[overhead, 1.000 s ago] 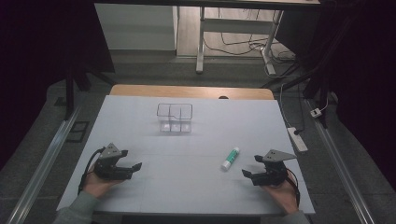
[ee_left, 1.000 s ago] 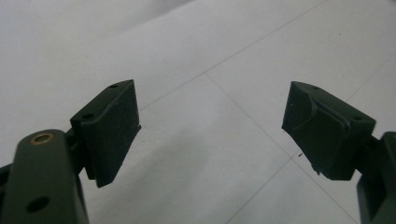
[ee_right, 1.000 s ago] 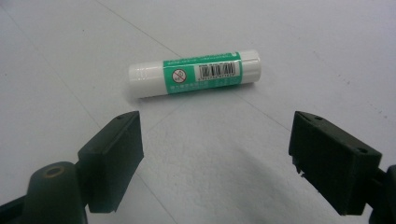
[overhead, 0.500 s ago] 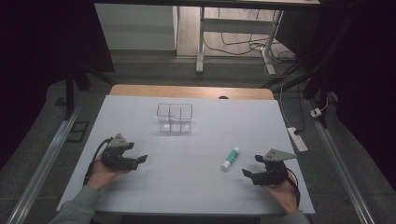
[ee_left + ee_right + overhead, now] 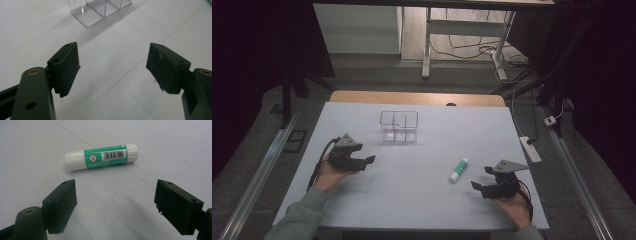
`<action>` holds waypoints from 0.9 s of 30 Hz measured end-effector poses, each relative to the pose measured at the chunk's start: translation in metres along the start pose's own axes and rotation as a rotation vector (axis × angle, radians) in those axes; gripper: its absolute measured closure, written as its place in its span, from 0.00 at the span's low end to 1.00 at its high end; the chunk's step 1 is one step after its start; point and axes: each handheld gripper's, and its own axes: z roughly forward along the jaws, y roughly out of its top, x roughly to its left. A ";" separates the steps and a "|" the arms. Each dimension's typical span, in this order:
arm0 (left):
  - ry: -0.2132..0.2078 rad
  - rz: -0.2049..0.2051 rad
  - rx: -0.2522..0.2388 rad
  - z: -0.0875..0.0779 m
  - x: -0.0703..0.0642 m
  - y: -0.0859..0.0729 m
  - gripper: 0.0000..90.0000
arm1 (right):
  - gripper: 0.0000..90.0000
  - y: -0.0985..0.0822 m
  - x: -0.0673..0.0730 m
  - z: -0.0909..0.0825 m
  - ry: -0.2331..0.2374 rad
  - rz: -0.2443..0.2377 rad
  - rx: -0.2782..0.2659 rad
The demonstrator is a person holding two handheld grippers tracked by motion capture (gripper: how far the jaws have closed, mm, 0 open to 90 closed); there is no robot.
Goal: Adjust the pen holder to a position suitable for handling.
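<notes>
The left gripper (image 5: 366,160) has advanced toward the clear divided organizer (image 5: 399,126) at its 1 o'clock, jaws apart. The right gripper (image 5: 478,186), also spread and empty, faces the glue stick (image 5: 101,157) at 12 o'clock, likely the next pickup.

Clear glossy plastic box (image 5: 399,126), matt white table (image 5: 412,200), smooth plastic glue stick (image 5: 101,157)

White table (image 5: 412,200) with glue stick (image 5: 458,169) and clear organiser (image 5: 399,126)

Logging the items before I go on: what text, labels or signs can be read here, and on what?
Glue stick, green label: a barcode and a round prohibition sign; the print beside them is too small to read.
Clear plastic organizer: no text visible.
No word or number can be read.
</notes>
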 end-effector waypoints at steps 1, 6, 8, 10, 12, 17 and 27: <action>0.003 -0.002 0.000 0.002 0.001 0.002 0.30 | 0.19 0.000 0.000 0.000 0.000 0.000 0.001; 0.015 -0.006 0.003 0.010 0.005 0.006 0.33 | 0.20 0.000 0.000 0.001 -0.002 0.000 0.001; 0.015 -0.010 0.001 0.012 0.006 0.006 0.34 | 0.20 0.000 0.000 0.001 -0.002 0.001 0.001; 0.019 -0.014 0.015 0.016 0.009 0.008 0.36 | 0.20 0.000 0.000 0.000 -0.003 0.000 0.002; 0.015 -0.019 0.014 0.019 0.013 0.010 0.38 | 0.20 0.000 -0.001 0.001 -0.001 0.000 0.002; 0.022 -0.031 0.009 0.026 0.019 0.017 0.44 | 0.20 0.000 -0.001 0.000 0.015 0.016 -0.010; 0.048 -0.022 0.008 0.037 0.029 0.026 0.61 | 0.20 0.000 -0.001 0.000 0.014 0.020 -0.008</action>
